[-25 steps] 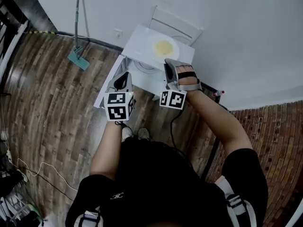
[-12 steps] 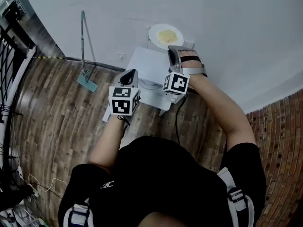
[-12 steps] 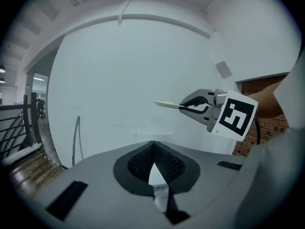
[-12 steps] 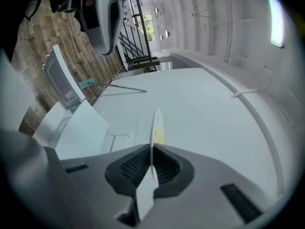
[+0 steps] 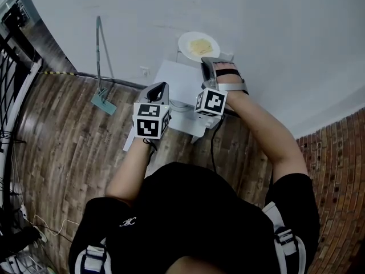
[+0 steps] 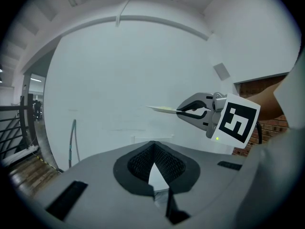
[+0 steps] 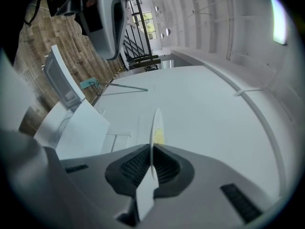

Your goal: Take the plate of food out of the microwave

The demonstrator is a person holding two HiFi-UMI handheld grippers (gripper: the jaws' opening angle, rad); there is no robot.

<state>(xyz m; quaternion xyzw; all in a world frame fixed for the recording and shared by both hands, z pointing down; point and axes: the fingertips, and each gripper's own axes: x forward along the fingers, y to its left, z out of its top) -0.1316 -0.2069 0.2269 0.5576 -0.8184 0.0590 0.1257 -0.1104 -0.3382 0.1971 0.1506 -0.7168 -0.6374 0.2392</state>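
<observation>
Black short-slv tee (image 5: 194, 210), small white logo (image 5: 132, 222) at 7 o'clock; grey left gripper (image 5: 161, 85), right gripper (image 5: 206, 60), b/w marker cubes (image 5: 149, 120).

A plain, sparsely furnished indoor room, more a loft or studio than a fitted kitchen. A bare white wall (image 5: 274, 27) meets a wood-plank floor (image 5: 63, 130), with brick (image 5: 342, 181) at the right. A white microwave (image 5: 179, 80) stands alone by the wall, near a leaning mop (image 5: 104, 103) and a black railing (image 5: 10, 67).
</observation>
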